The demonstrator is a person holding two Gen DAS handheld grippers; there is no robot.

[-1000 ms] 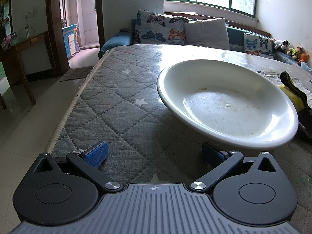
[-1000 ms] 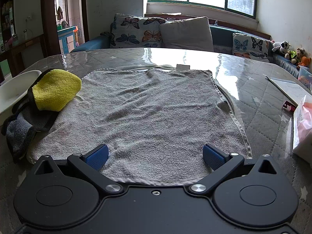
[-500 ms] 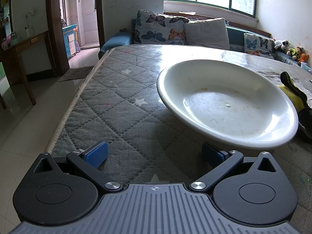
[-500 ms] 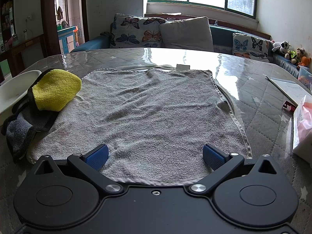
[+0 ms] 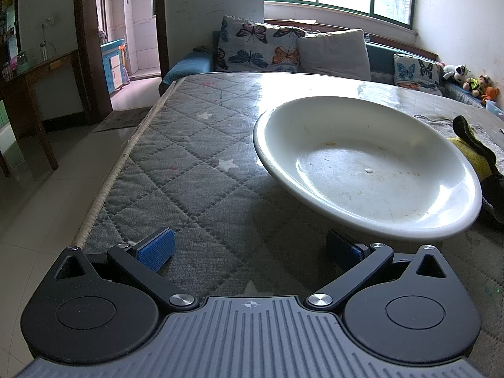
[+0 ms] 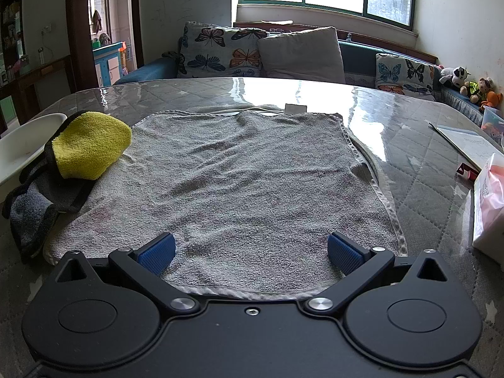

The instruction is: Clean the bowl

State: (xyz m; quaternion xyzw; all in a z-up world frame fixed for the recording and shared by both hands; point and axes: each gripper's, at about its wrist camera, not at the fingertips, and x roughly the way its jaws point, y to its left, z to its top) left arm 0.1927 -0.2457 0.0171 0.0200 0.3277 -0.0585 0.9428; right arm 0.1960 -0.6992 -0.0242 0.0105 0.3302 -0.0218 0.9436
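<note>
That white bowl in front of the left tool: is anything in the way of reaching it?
Nothing visible. The shallow white bowl sits just ahead of the left gripper, whose jaws stand open, with only bare grey quilted table cover between them.

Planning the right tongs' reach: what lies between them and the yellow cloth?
Only the flat grey towel, seen in the right wrist view. The right tongs hang open over its near edge; the yellow cloth sits at its far-left corner.

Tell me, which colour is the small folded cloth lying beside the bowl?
Yellow cloth, edged in black; clearest in the right wrist view.
</note>
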